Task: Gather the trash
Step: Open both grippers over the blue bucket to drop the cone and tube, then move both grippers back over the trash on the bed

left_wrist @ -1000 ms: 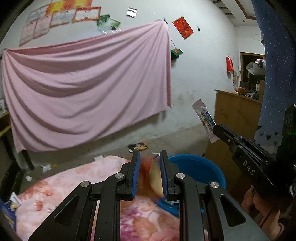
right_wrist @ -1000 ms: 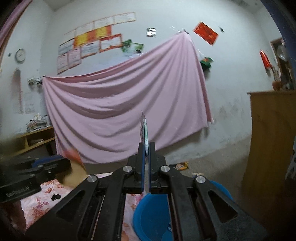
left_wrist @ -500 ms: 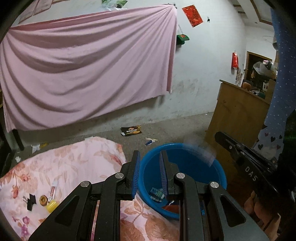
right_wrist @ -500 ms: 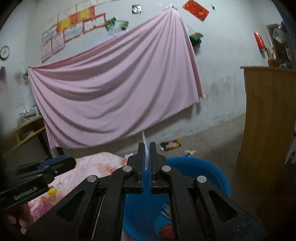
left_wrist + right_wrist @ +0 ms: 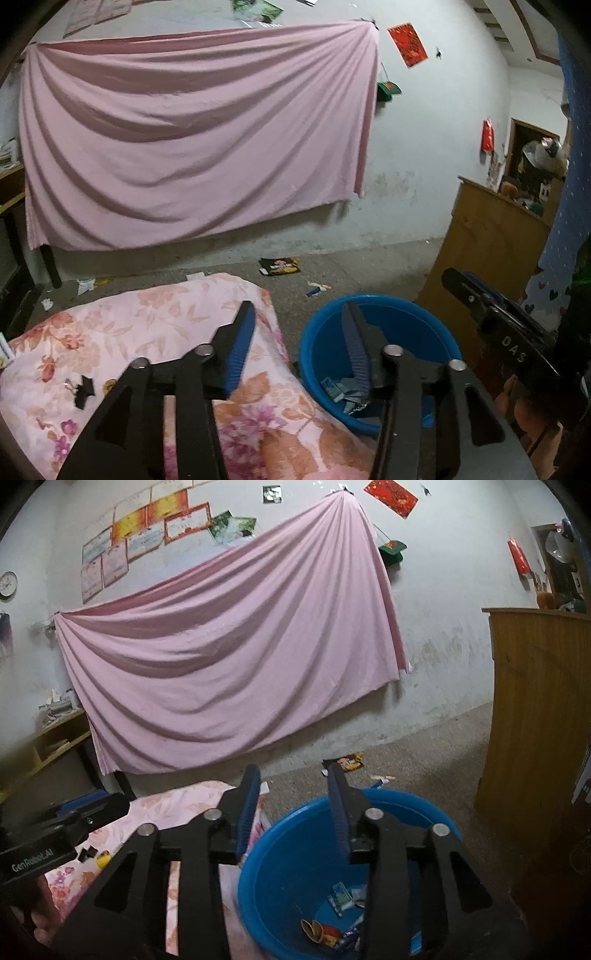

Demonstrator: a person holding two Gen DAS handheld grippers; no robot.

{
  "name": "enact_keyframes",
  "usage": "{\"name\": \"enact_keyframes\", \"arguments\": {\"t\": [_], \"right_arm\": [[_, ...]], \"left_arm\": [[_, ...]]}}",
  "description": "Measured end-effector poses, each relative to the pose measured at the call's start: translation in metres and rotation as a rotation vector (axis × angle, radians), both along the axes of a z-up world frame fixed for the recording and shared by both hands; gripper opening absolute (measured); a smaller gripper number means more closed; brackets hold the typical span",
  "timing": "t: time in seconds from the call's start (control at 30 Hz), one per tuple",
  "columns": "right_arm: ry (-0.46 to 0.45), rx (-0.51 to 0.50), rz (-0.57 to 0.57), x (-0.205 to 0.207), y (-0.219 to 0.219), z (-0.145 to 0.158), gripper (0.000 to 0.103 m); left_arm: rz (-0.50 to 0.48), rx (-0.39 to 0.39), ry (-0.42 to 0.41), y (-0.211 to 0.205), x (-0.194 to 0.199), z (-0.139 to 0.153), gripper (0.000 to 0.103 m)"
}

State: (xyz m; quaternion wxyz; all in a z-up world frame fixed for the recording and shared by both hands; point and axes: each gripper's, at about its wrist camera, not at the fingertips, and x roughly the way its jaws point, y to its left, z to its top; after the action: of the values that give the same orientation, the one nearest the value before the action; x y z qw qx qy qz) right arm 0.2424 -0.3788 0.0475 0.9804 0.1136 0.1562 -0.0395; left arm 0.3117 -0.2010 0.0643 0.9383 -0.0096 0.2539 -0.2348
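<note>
Both claws (image 5: 299,321) (image 5: 293,786) gape above basin (image 5: 258,904) rim.

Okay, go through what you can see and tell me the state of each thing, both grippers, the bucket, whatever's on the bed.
Left gripper: open, holding nothing.
Right gripper: open, holding nothing, over the tub.
Blue tub: upright on the floor, wrappers lying in its bottom.
Binder clip: lying loose on the floral blanket.
Snack packet: lying flat on the floor by the wall.
</note>
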Motion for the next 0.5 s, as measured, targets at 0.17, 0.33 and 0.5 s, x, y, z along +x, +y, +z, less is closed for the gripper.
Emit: {"name": "enact_keyframes", "arguments": {"t": [0.17, 0.33, 0.5], "right_arm": [[-0.074, -0.024, 0.024, -0.007, 0.017, 0.012, 0.099], [-0.15, -0.033, 0.052, -0.012, 0.037, 0.021, 0.103], [-0.238, -0.042, 0.072, -0.018, 0.057, 0.029, 0.103]], "left_arm": [[0.078, -0.058, -0.047, 0.034, -0.01, 0.012, 0.082], [0.222, -0.143, -0.154, 0.082, -0.028, 0.025, 0.101], [0.302, -0.107, -0.231, 0.115, -0.044, 0.031, 0.101]]}}
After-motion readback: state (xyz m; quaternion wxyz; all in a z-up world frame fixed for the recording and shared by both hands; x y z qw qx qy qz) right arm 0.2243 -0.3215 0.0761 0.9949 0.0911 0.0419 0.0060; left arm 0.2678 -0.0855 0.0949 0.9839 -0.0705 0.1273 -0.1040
